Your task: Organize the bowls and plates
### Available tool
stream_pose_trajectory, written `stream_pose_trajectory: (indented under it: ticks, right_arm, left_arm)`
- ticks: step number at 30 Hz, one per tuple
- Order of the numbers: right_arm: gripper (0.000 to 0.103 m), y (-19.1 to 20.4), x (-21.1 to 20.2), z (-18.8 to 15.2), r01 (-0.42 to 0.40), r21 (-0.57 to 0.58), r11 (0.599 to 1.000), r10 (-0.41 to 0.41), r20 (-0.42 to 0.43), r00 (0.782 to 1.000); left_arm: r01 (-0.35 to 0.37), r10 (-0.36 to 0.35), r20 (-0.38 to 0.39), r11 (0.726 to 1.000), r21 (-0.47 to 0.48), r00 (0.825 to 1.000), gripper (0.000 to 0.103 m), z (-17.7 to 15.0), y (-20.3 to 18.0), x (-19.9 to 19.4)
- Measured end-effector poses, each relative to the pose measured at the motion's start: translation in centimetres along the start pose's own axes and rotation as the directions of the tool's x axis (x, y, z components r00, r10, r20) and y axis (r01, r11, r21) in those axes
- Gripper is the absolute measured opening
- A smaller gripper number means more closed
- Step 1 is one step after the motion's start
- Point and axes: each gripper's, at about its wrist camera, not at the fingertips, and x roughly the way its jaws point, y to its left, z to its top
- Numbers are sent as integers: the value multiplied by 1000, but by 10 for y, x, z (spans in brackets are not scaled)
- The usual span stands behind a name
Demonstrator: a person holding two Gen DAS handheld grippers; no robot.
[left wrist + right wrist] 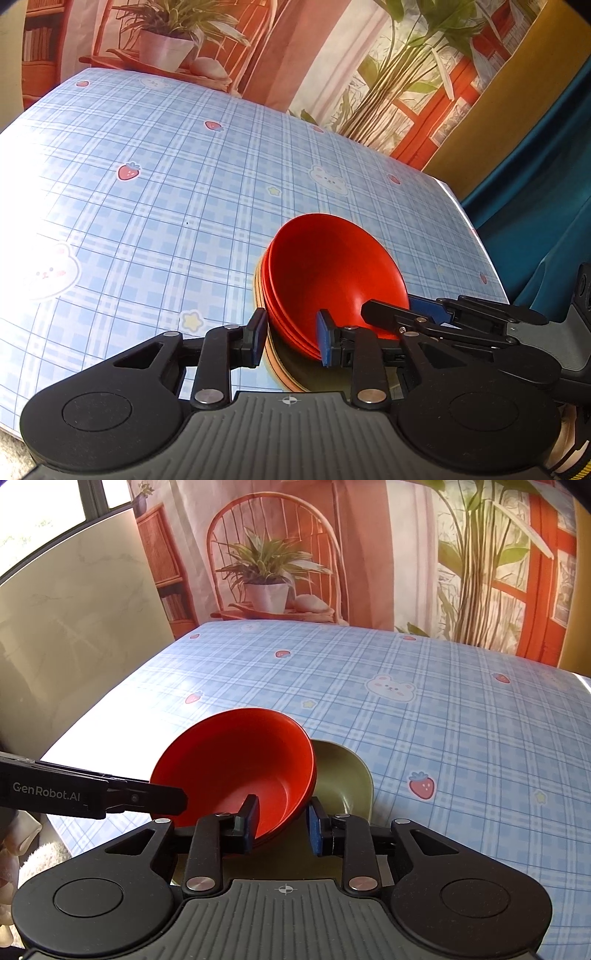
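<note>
A stack of red bowls sits nested on an olive-green plate near the table's front edge; the red stack also shows in the right wrist view. My left gripper is open, its fingers straddling the near rim of the red stack, one pad outside, one inside. My right gripper is open, straddling the rim from the other side. The right gripper's fingers reach into the bowl in the left wrist view; the left gripper's finger shows in the right wrist view.
The table has a blue plaid cloth with strawberries and bunnies. A backdrop with a printed chair and plants hangs behind. The table's right edge drops to blue fabric; its left edge faces a pale wall.
</note>
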Motion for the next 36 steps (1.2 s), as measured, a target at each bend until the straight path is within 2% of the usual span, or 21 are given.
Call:
stream_pose_trajectory:
  ticks: [1,3,6,9,11,13,18,20,23,27,36]
  right_arm:
    - [26,1,0,0,2,-2,1000,-2,0,1000]
    - [28,1,-2,-1,9,-3,1000,-9,6,1000]
    - [36,3,-8,0,24,-6,1000,-24,20,1000]
    - [49,3,-14,1,42,-9,999,-42,34,999]
    - [56,3,-18,1,53,-7,999,-53,42,998]
    - [62,3,-23,0,67,-7,998,-67,46,997]
    - [79,4,-40,-4,109,-1,994,-108,73,991]
    - [91,4,-48,-5,124,-1,992,-124,88,988]
    - [103,6,-63,-9,149,0,989,-148,118,982]
    - [103,7,-83,-14,166,22,986,-167,148,975]
    - [103,12,-143,-27,189,115,975,-211,228,951]
  left_arm:
    - [-7,7,7,1000,1,1000,45,1,0,-1]
    - [-15,15,19,1000,5,1000,52,2,-1,-4]
    - [-29,29,23,1000,3,999,59,5,-1,-8]
    - [-49,49,35,999,10,998,68,6,-3,-12]
    - [-63,62,37,998,32,997,77,6,-6,-15]
    - [-89,86,48,994,67,995,92,5,-9,-20]
    - [-147,135,95,980,135,986,99,2,-15,-36]
    - [-169,152,117,974,154,981,99,2,-18,-44]
    - [-192,166,144,962,194,976,102,0,-22,-57]
    - [-217,174,192,947,236,966,103,-4,-31,-79]
    - [-268,186,308,931,249,933,103,-21,-59,-135]
